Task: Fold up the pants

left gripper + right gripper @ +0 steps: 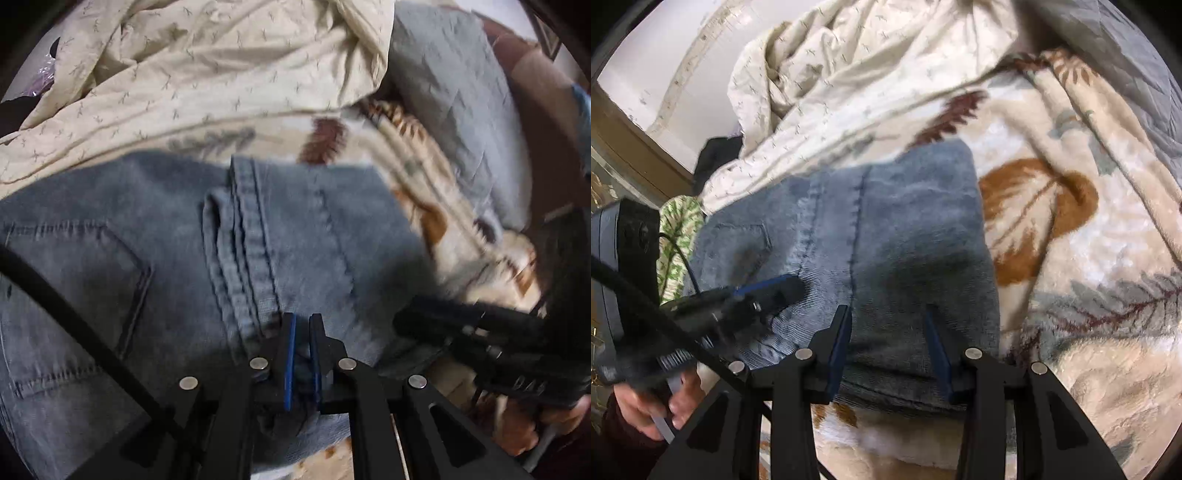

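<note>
Blue jeans [147,240] lie folded on a bed, back pocket and thick centre seam facing up. My left gripper [303,321] is shut on the jeans, pinching denim between its blue pads beside the seam near the front edge. In the right wrist view the jeans [905,221] form a compact rectangle. My right gripper [886,314] stands open, its fingers apart and resting on the denim at the near edge, with flat fabric between them. The left gripper [768,291] also shows there, on the jeans' left side. The right gripper [461,325] appears blurred at the right of the left wrist view.
A leaf-patterned fleece blanket [1071,258] covers the bed under the jeans. A crumpled cream sheet [203,55] is heaped behind them, and a grey quilted cover [454,92] lies at the back right. A black cable [74,314] crosses the left. A hand [646,406] holds the left gripper's handle.
</note>
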{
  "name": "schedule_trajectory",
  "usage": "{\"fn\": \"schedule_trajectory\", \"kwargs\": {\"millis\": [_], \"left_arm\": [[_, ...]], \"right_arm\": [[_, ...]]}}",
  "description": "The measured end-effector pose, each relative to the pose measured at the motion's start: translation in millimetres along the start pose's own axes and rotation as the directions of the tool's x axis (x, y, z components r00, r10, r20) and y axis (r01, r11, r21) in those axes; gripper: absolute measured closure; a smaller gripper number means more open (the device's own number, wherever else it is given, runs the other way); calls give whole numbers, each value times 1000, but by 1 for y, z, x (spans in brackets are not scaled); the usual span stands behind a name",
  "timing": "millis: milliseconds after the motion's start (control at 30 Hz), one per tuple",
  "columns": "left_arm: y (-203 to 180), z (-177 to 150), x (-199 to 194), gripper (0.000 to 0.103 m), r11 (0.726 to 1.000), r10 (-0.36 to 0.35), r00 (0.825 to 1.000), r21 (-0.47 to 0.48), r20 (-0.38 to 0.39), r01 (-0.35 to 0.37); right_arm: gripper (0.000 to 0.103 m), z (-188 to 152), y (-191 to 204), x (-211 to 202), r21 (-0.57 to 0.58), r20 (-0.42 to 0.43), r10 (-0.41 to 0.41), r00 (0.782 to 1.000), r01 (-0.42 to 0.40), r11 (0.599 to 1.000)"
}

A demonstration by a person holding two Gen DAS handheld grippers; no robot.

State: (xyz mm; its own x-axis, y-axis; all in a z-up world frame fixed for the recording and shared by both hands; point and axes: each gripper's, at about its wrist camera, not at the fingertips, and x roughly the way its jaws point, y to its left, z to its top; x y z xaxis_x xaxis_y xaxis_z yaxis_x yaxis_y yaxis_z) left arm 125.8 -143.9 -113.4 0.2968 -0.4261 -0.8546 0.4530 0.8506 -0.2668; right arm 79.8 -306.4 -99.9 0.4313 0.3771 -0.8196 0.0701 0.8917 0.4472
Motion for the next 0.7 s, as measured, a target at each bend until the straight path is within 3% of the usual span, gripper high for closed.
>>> {"fn": "schedule_trajectory", "kwargs": {"millis": [267,500,600,700], "left_arm": [[-6,-29,-3,94,1000,31,997,3,74,-31],[7,-40,-37,93,998,-4,991,-58,136,12],[19,-55,-74,93,998,48,976,-56,212,-37],[45,-73,-118,92,989,141,949,-84,283,-122]], "right_arm": [[60,-12,10,15,-93,-60,-55,997,49,995],[60,-17,8,11,-46,-45,-43,998,41,998],[60,-21,12,6,-52,-23,-61,998,60,997],[60,-23,17,1,-52,-4,-73,997,73,996]]}}
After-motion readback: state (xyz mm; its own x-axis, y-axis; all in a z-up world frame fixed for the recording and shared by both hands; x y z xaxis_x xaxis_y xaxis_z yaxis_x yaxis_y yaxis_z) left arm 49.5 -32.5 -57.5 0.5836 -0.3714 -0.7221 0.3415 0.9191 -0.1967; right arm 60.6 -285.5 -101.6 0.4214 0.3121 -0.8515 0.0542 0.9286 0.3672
